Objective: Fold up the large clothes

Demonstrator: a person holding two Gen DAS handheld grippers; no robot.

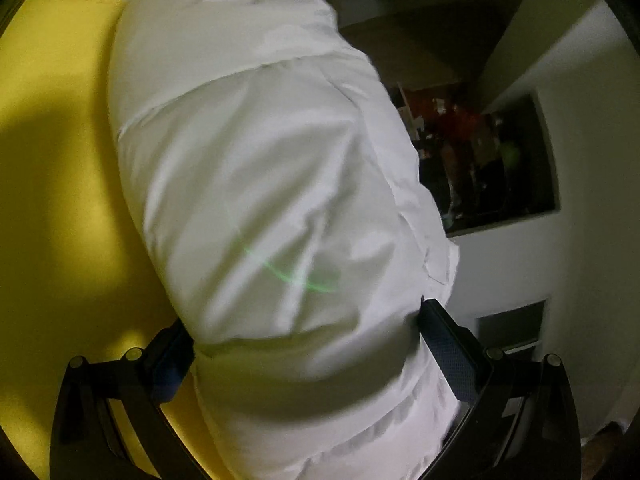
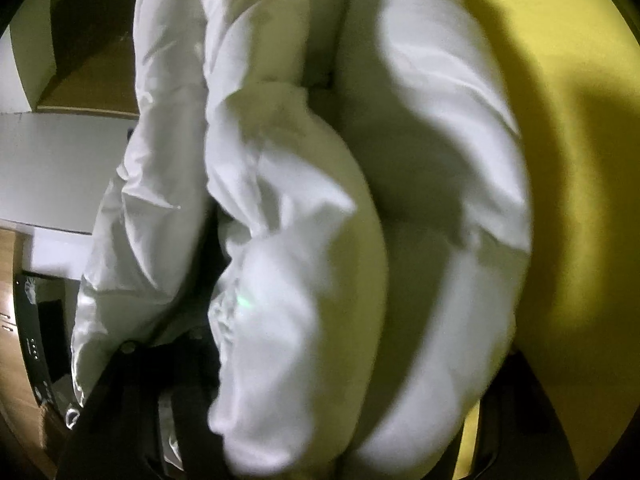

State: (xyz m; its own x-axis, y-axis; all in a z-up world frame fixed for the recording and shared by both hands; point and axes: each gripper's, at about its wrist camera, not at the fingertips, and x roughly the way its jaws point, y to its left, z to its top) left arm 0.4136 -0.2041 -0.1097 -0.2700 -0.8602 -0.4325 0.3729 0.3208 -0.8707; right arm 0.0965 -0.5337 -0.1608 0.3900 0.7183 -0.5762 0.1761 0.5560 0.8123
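A white puffy jacket (image 1: 260, 180) lies bunched on a yellow surface (image 1: 52, 200). My left gripper (image 1: 308, 340) is shut on a thick padded fold of it; the fabric bulges between its two dark fingers (image 1: 172, 356). In the right wrist view the jacket (image 2: 320, 200) is heaped in several rolls over the same yellow surface (image 2: 580, 200). Its folds fill the gap of my right gripper (image 2: 332, 380) and cover most of both fingers (image 2: 132, 364). The pads are hidden, so I cannot tell whether they press on the cloth.
Beyond the jacket in the left wrist view are a pale wall and a recess with colourful items (image 1: 480, 160). The right wrist view shows a white block (image 2: 60, 160), a brown box (image 2: 92, 68), a dark device with small lights (image 2: 36, 344) and wooden floor (image 2: 12, 360).
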